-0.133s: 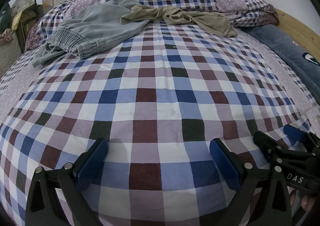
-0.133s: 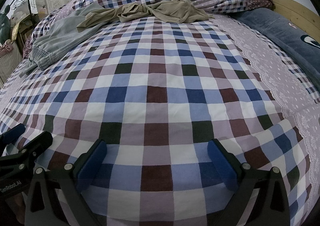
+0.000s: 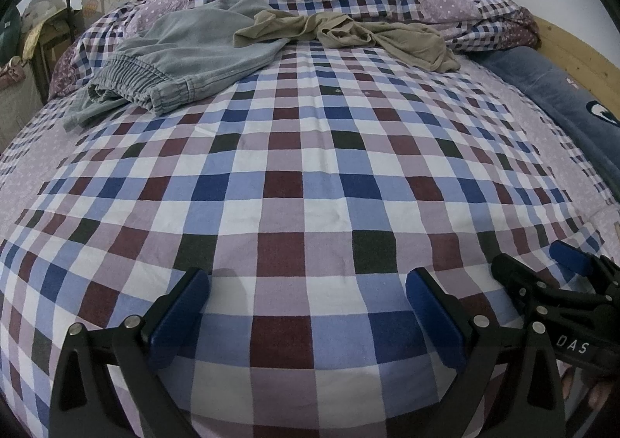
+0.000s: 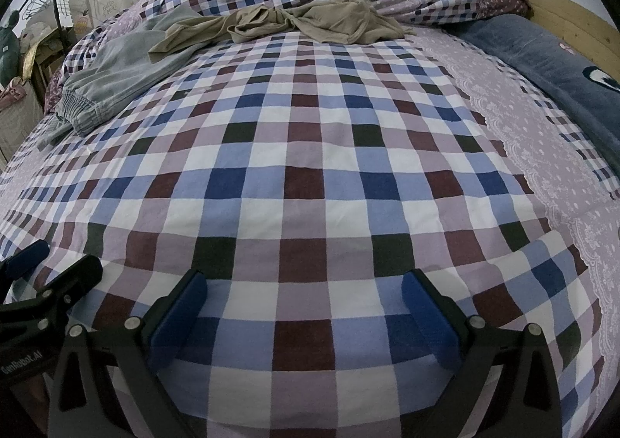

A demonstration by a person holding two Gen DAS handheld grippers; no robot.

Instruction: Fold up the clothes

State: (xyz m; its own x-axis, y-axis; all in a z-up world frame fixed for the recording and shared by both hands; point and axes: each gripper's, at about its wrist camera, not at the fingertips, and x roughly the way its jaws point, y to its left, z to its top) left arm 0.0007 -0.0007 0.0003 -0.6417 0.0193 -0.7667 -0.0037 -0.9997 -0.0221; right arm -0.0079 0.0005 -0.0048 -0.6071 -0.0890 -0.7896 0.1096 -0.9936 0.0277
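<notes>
Both grippers, left and right, hover with jaws wide apart and empty over the checked bedsheet. Far across it lie grey trousers overlapped by a tan garment. Risk: tugging one could drag the other, since they overlap.

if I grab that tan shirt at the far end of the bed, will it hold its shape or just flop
The tan shirt will likely flop: it lies twisted and bunched, its folds soft. It looks thin, so probably light. One end drapes over the grey pants, so lifting it may tug them a little.
</notes>
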